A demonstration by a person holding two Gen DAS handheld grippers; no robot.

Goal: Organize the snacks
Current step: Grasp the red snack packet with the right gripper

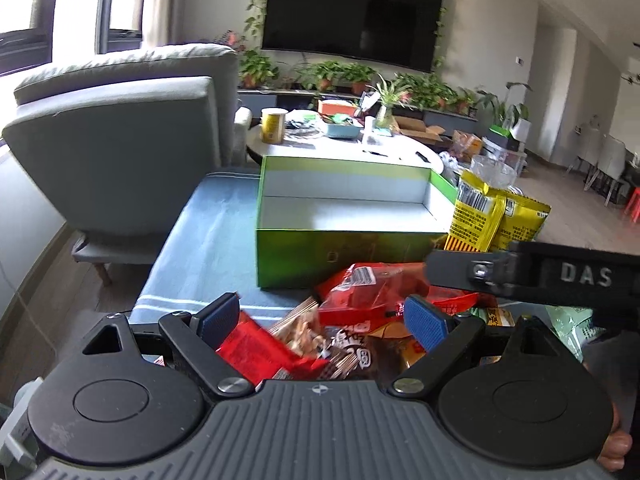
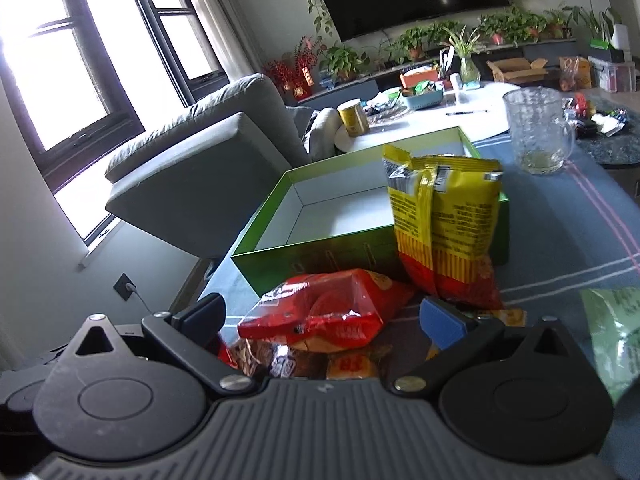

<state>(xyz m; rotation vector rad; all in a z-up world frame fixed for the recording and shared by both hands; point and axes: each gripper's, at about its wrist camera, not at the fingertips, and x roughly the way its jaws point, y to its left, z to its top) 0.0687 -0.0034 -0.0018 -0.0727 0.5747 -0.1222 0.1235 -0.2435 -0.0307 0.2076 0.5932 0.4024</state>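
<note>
Your left gripper (image 1: 324, 320) is spread wide over the snack pile at lower centre, gripping nothing; your right gripper (image 2: 324, 318) is likewise released, its pads flanking a red snack bag (image 2: 320, 312) without pinching it; the green box (image 2: 320, 216) sits mid-frame, empty, yellow packets (image 2: 452, 216) leaning at its right corner

Home living room — wall television (image 1: 352, 16), grey armchair (image 1: 120, 136), potted plants (image 1: 332, 74)

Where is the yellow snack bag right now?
In both views the yellow snack bag stands upright against the green box, at its near right corner, just beyond the red snack bag.
</note>
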